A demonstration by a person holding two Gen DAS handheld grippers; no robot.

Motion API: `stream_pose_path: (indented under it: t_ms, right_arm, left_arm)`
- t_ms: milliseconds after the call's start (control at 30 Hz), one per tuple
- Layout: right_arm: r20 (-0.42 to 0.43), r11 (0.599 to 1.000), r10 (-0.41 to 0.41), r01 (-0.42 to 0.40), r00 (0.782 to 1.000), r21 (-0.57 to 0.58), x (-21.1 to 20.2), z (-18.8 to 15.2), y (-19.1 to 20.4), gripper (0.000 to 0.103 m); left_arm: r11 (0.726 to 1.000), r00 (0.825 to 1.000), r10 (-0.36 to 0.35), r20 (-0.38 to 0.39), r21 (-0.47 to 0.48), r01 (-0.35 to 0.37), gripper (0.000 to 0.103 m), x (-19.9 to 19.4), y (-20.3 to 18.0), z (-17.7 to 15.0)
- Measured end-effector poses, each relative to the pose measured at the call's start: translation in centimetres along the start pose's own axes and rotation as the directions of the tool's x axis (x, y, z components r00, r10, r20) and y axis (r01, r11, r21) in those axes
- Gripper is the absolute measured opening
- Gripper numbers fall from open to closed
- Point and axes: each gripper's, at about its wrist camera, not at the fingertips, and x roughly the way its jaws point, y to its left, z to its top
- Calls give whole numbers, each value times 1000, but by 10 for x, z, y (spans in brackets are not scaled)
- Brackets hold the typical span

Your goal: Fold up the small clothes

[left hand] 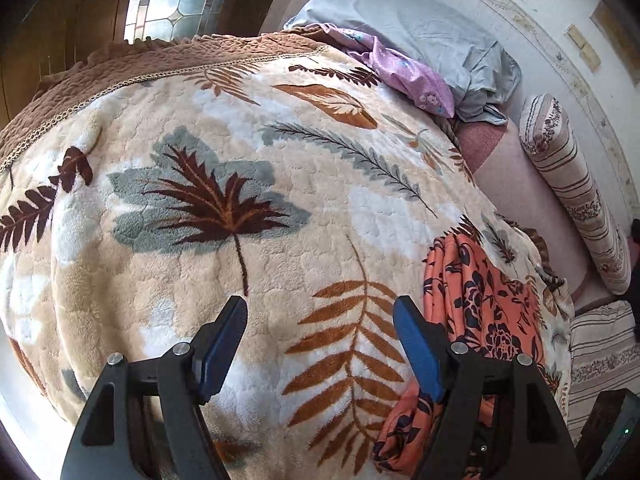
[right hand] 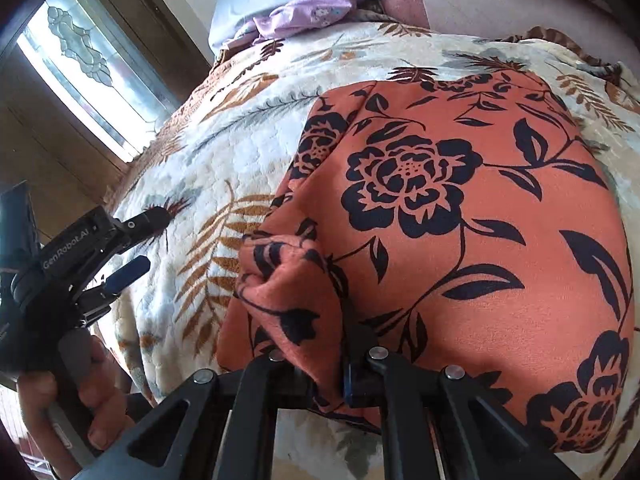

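Garment under fold: an orange floral cloth (right hand: 460,208) lies spread on the leaf-patterned blanket (left hand: 224,184) covering the bed. In the right wrist view it fills the field from 12 through 5 o'clock; in the left wrist view it sits at 4 o'clock, just beside the right-hand finger of the left tool.

Right tool (right hand: 320,376): jaws pinched nearly shut on a bunched edge of the cloth, which rises in a gathered peak at 7 o'clock of the garment's body. Grip appears secure.

Left tool (left hand: 320,340): jaws stand wide, nothing between them; only bare blanket shows in the gap. The right wrist view shows the same tool at 9 o'clock, held by a hand (right hand: 72,396), well apart from the cloth.

Elsewhere, a purple garment (left hand: 404,76) and a grey pillow (left hand: 420,36) rest at 1 o'clock in the left wrist view, untouched.

Assessment: a fold is in hand, one edge lifted by the right tool alone. The next move probably calls for the left tool to take a matching edge, so the fold lands square, not twisted.
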Motion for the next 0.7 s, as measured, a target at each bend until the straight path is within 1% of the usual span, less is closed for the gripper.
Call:
stream_pose_path:
  t_ms: [33,67,167,200,267,300,333,367,400,433,467,533,600,667,700]
  right_arm:
    - [13,1000,6,-6,1000,5,-7,2,1,14]
    - [26,1000,18,-18,1000,6,-13,4,1,14]
    - [13,1000,26,-26,1000,-7,-16,9,3,18]
    - [11,999,32,-32,999,-12,-13,7,5,22]
    - [10,999,50,-50,999,-1,-8,2,6,28]
    - [22,998,63,-63,998,2,-8,-1,5,37]
    - [35,997,75,-75,997,-8,-10,-5,5,52]
    - [42,995,96,-94,995,-26,-13,-8,7,66]
    - [45,992,124,-123,991,-42,-17,-13,9,75]
    - [54,989,139,-136,989,-56,-21,-17,11,75]
    - [67,990,132,-127,989,-68,-29,-25,10,75]
    - [93,989,140,-135,986,-58,-41,-30,4,75]
    - [122,986,166,-164,979,-20,-59,-38,-11,75]
    - [154,985,167,-172,974,17,-75,-49,-29,75]
    - [169,983,172,-181,970,39,-83,-55,-39,75]
  left_arm:
    - [1000,1000,-22,-2,9,22,75,-1,-2,-1]
    - [999,999,-48,-7,19,48,75,-2,-5,-1]
    - [988,988,-150,-28,28,150,75,-2,-15,-2]
    - [984,984,-174,-38,33,175,75,-1,-18,-1]
    - [978,979,-196,-54,59,199,75,-2,-24,-5]
    - [975,977,-204,-62,76,208,75,-3,-27,-7]
    - [971,974,-214,-69,91,219,75,-4,-30,-10]
    - [967,971,-224,-80,107,232,75,-4,-34,-12]
    - [962,967,-236,-95,120,246,75,-3,-38,-15]
    - [955,961,-252,-115,129,266,75,-3,-41,-17]
    - [948,953,-269,-139,134,287,75,-1,-44,-20]
    - [936,937,-301,-178,135,326,75,-1,-50,-27]
    - [928,929,-309,-206,147,341,75,-5,-57,-35]
    - [920,920,-318,-228,161,358,75,-11,-62,-47]
    - [918,919,-315,-238,168,359,75,-14,-65,-53]
